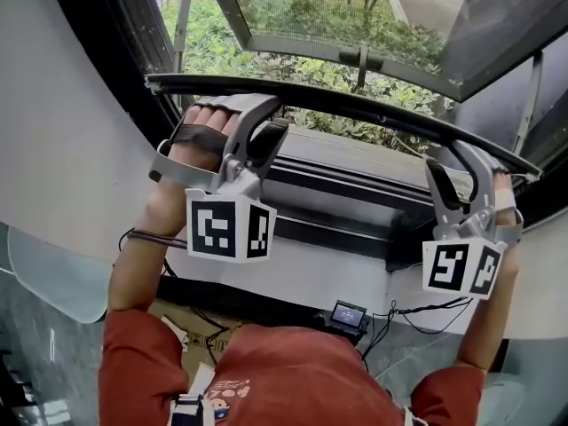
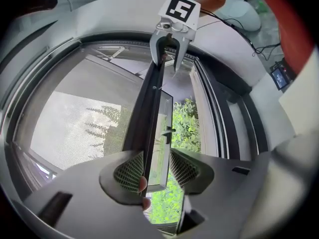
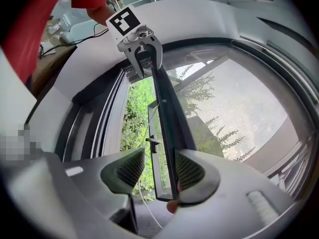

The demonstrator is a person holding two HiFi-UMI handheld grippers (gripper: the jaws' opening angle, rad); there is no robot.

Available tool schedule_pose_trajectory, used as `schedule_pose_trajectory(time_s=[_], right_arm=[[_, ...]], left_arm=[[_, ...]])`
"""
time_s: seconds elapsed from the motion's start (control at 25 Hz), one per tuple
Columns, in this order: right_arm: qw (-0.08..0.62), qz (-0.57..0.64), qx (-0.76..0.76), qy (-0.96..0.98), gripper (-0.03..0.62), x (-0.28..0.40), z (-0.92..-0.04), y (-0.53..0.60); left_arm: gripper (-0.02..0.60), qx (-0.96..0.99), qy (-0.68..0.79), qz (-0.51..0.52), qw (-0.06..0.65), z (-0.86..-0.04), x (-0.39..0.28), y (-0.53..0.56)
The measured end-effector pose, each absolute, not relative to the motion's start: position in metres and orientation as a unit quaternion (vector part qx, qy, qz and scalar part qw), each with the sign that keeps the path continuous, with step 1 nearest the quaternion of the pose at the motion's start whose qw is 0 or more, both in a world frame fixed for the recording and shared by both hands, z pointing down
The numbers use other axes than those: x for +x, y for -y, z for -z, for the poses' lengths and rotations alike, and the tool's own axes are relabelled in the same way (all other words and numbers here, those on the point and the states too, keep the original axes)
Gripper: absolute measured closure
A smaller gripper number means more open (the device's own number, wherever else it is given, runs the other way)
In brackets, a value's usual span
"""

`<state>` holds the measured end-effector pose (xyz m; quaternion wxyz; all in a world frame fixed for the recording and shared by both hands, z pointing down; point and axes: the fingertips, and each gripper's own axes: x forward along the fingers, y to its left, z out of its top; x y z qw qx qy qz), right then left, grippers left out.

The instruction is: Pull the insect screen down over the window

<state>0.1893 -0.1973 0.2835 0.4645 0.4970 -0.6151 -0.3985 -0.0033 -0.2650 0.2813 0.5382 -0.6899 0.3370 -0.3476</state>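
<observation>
The insect screen's dark bottom bar (image 1: 355, 106) runs across the window from upper left to right. Its grey mesh (image 2: 75, 128) (image 3: 239, 103) hangs behind the bar. My left gripper (image 1: 257, 122) straddles the bar near its left end. In the left gripper view the bar (image 2: 147, 143) lies against one pad, with a gap to the other pad (image 2: 184, 168). My right gripper (image 1: 454, 162) straddles the bar near its right end. There the bar (image 3: 169, 133) rests on one pad and stands apart from the other pad (image 3: 130, 169). Both grippers (image 2: 157, 169) (image 3: 154, 171) are open around the bar.
Beyond the bar an outward-tilted window sash (image 1: 355, 56) stands open over green shrubs. The dark sill and lower frame (image 1: 355, 202) lie just under the bar. A small device with a screen (image 1: 348, 313) and cables sit below. White wall curves on both sides.
</observation>
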Motion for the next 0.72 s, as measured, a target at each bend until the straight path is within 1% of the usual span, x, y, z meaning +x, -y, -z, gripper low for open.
schedule_pose_trajectory(time_s=[0.2, 0.48, 0.72], right_arm=[[0.448, 0.394, 0.509, 0.621, 0.396, 0.193, -0.307, 0.194], [0.452, 0.379, 0.512, 0.624, 0.395, 0.193, -0.329, 0.192], [0.452, 0.366, 0.512, 0.631, 0.395, 0.190, -0.337, 0.192]], left_arm=[[0.416, -0.702, -0.348, 0.329, 0.528, -0.303, 0.001, 0.260], [0.419, -0.725, -0.338, 0.317, 0.510, -0.322, 0.002, 0.258], [0.419, -0.728, -0.333, 0.331, 0.499, -0.332, 0.000, 0.258]])
